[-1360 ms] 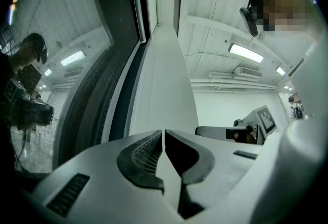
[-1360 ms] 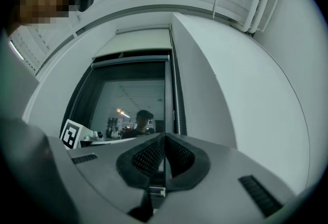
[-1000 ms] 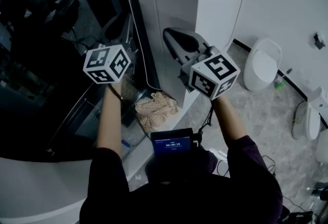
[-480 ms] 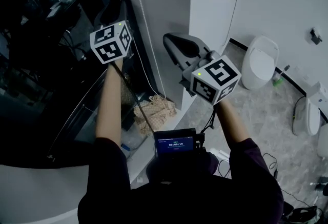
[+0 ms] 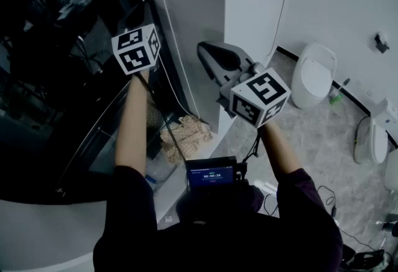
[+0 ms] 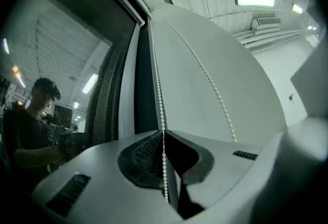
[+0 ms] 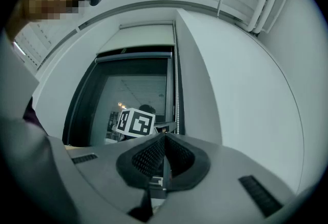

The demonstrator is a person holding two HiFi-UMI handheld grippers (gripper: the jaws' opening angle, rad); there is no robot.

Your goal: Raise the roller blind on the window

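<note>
A white bead chain (image 6: 163, 115) hangs beside the dark window (image 5: 68, 78), and its second strand (image 6: 215, 95) runs over the pale wall to the right. My left gripper (image 6: 163, 135) is shut on the near strand, which passes straight down the seam of its jaws. In the head view the left gripper (image 5: 140, 14) is held up against the window frame next to the chain (image 5: 166, 22). My right gripper (image 5: 204, 48) hovers to the right of it, shut with nothing between its jaws (image 7: 164, 138). The pale blind (image 7: 137, 41) sits high at the top of the window.
A white wall column (image 5: 249, 3) stands right of the window. A crumpled patterned cloth (image 5: 183, 131) lies on the floor below the chain. Two toilet bowls (image 5: 317, 75) (image 5: 373, 140) and cables rest on the tiled floor at the right. A small screen (image 5: 211, 174) hangs at the person's chest.
My left gripper has risen and moved in towards the window and the chain, and its marker cube has turned. The right gripper has kept still.
</note>
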